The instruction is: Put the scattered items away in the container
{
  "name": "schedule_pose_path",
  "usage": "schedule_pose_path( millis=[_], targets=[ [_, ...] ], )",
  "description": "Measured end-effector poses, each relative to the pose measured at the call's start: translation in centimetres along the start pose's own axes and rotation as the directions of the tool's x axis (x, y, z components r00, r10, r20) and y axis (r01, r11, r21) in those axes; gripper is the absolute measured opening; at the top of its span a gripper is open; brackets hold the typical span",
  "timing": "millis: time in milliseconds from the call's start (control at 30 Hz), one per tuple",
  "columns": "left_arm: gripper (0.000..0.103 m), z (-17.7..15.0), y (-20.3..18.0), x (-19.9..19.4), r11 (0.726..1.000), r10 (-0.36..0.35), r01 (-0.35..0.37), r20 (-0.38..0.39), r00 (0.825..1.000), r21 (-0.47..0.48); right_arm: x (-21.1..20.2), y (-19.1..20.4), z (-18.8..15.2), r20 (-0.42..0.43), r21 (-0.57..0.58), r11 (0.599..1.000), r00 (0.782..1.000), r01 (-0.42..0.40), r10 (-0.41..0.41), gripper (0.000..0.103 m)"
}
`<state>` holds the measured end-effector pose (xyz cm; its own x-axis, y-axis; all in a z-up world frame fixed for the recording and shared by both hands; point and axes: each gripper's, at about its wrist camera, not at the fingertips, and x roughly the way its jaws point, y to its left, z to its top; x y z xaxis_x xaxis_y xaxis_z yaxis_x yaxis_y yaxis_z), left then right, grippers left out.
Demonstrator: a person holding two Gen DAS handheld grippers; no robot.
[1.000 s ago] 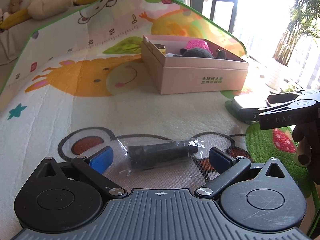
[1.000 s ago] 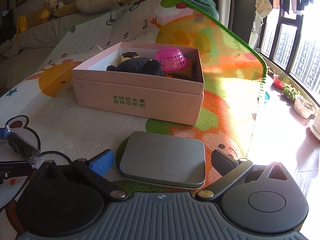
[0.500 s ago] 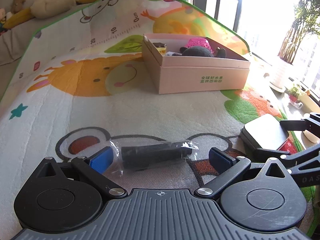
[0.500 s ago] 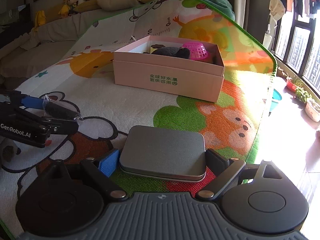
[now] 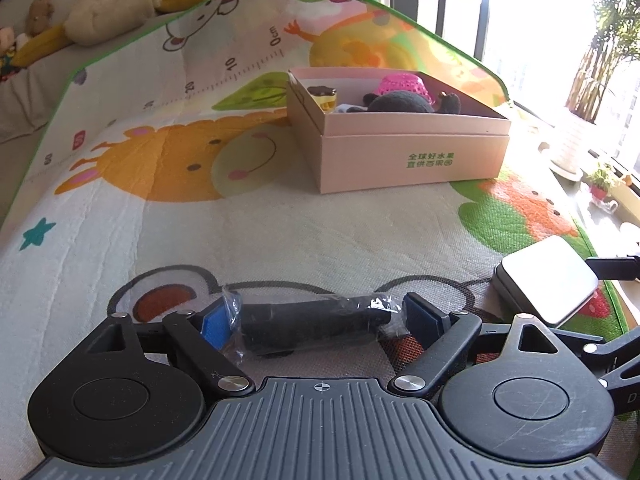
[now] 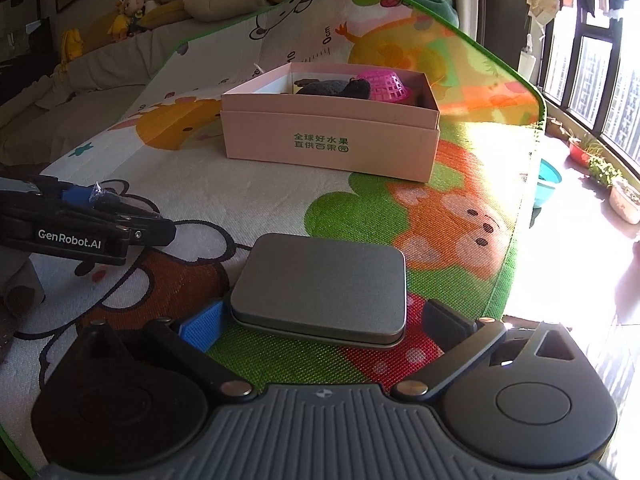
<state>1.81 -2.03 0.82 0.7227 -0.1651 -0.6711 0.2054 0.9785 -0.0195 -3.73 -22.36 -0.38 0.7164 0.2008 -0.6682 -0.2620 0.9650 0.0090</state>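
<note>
The left gripper [image 5: 320, 316] lay low over the play mat [image 5: 280, 232], its jaws closing on a black cylinder in clear plastic wrap [image 5: 312, 320] that stretched crosswise between the blue pads. The wrapper's crinkled end touched the left pad [image 5: 216, 324], and the right pad sat just at the other end; whether the pads were already pressing on the cylinder was hard to tell through the plastic. From the right wrist view, that same gripper [image 6: 100, 208] appeared at the left edge, resting near the mat.

The right gripper [image 6: 320, 324] had its jaws spread wide and still opening, one to each side of a flat grey metal tin [image 6: 320, 284]. The tin lay on the mat between the fingers; the left pad [image 6: 202, 326] stood just beside its corner, and a clear gap showed on the right side, so nothing was gripped. In the left wrist view the tin [image 5: 548, 276] sat to the right of the wrapped cylinder, near the mat's green border.

Farther off, well apart from both grippers, stood the pink cardboard box [image 6: 328, 140] with green printing on its front wall. Inside it were a dark plush toy [image 5: 400, 102], a pink mesh basket [image 5: 402, 82] and a small yellow and brown item [image 5: 322, 96] in the left corner. Beyond the mat, plush toys [image 6: 132, 4] lay along a sofa.
</note>
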Motion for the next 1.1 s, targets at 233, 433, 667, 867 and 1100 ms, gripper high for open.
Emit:
schedule_pose_path(
  millis=[233, 433, 667, 867, 1100],
  targets=[
    [0.090, -0.6, -0.4, -1.0, 0.999, -0.037, 0.037, 0.004, 0.999, 0.023, 0.2, 0.2, 0.3, -0.004, -0.008, 1.000, 1.000, -0.004, 0.004, 0.103],
    [0.090, -0.9, -1.0, -3.1, 0.997, -0.060, 0.057, 0.046, 0.997, 0.048, 0.4, 0.5, 1.1, -0.034, -0.007, 1.000, 0.999, -0.024, 0.024, 0.094],
    [0.090, -0.2, -2.2, -5.4, 0.991, -0.102, 0.093, 0.095, 0.990, 0.093, -3.2, -0.1, 0.7, -0.001, 0.010, 1.000, 1.000, -0.024, 0.024, 0.094],
    [0.090, 5.5, -4.1, -5.9, 0.977, -0.137, 0.093, 0.229, 0.964, 0.192, -6.9, 0.0, 0.7, 0.081, -0.018, 0.999, 0.996, -0.035, 0.036, 0.072],
    [0.090, 12.5, -4.1, -3.7, 0.984, -0.152, 0.120, 0.276, 0.949, 0.132, -7.2, 0.2, 0.1, 0.062, -0.044, 0.998, 0.997, -0.051, 0.053, 0.055]
  ],
)
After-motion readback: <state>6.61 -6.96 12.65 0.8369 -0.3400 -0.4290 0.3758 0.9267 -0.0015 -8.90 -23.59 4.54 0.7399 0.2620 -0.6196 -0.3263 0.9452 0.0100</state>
